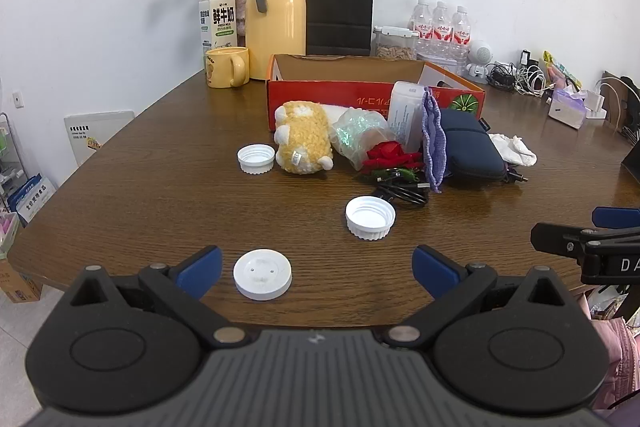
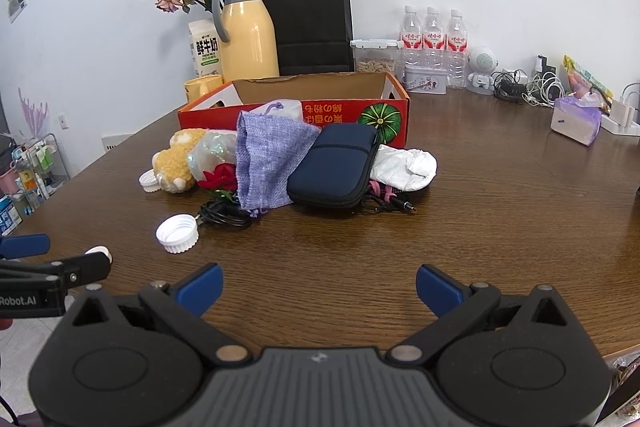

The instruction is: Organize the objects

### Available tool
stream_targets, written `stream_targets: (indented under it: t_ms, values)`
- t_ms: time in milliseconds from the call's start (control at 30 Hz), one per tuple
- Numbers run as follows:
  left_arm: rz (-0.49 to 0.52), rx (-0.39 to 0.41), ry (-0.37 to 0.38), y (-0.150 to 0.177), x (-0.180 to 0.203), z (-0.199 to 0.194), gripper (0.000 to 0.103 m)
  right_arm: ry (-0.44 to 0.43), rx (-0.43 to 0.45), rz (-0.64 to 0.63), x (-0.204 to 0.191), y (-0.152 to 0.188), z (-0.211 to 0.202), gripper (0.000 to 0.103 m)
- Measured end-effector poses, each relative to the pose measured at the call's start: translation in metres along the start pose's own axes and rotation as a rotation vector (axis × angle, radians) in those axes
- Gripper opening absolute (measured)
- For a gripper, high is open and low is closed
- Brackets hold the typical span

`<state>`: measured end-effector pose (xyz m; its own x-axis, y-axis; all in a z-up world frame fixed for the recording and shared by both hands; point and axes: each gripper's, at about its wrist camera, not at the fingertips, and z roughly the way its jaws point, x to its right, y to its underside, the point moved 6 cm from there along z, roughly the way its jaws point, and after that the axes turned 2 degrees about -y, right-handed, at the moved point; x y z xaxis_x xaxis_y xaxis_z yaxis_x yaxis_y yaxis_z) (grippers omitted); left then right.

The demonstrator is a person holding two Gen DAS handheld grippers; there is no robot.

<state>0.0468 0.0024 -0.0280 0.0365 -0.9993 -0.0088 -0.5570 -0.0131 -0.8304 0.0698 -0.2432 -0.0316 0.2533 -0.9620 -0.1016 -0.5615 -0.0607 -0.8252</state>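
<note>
Both grippers hang over the near edge of the wood-grain counter [image 1: 160,187], left gripper [image 1: 316,269] and right gripper [image 2: 319,287] with blue fingers [image 2: 200,287] spread wide, grasping nothing. A smooth white disc cap [image 1: 263,273] lies between the left fingers, untouched. Bare wood stretches ahead to the heap: fuzzy plush toy [image 1: 304,143], woven purple pouch [image 2: 268,163], navy zip case [image 2: 336,167], against the red cardboard box [image 2: 340,107].

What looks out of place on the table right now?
Three white caps lie loose on the table with no bottles beside them, two open side up. The red box looks empty while the plush, pouch and case sit heaped in front.
</note>
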Motion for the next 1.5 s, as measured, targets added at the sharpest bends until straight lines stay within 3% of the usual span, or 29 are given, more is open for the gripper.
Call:
stream_targets:
  t_ms: [1500]
  values:
    - [-0.003, 0.003, 0.002, 0.0006, -0.0021, 0.0013, 0.103, 0.0, 0.002, 0.001, -0.0008, -0.0002, 0.0016, 0.103]
